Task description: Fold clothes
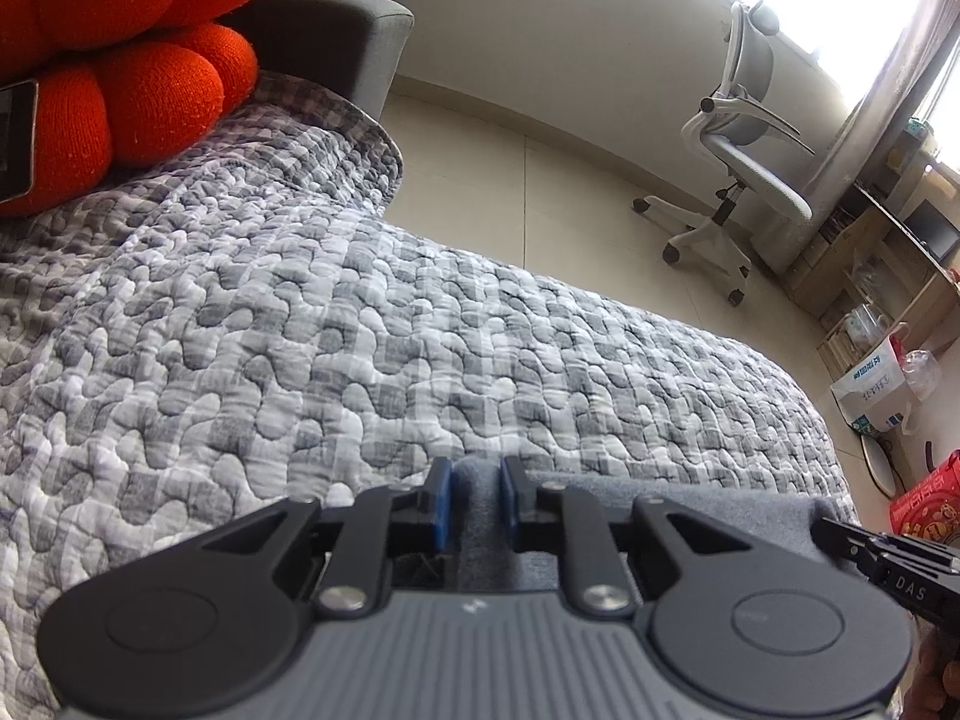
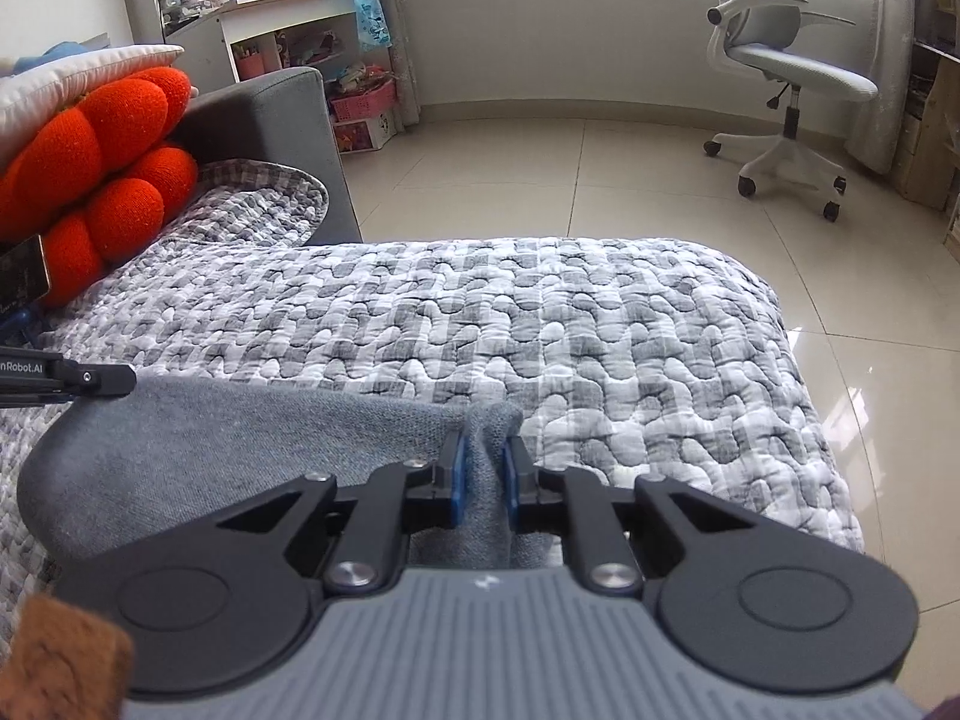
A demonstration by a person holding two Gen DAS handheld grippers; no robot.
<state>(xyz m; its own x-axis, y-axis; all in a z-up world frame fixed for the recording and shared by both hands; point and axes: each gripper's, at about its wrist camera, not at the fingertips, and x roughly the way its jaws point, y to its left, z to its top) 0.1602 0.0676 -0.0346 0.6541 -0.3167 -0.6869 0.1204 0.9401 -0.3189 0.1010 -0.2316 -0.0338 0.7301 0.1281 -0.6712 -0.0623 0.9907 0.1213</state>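
Pinching the grey garment [image 2: 240, 456] in both my left claw [image 1: 477, 501] and right claw [image 2: 485, 474], I hold its edge over the quilted bed [image 2: 600, 330]; how many folds remain, I cannot tell.

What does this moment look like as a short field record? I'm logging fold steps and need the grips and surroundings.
garment: grey knit cloth, lying on the quilt, its far edge lifted
left gripper: shut on a pinch of the cloth edge
right gripper: shut on a corner of the cloth
surface: grey and white checked quilt over a sofa
nearby: orange cushion by the grey armrest
background: white office chair on a tiled floor
fold state: cannot tell how many folds are done
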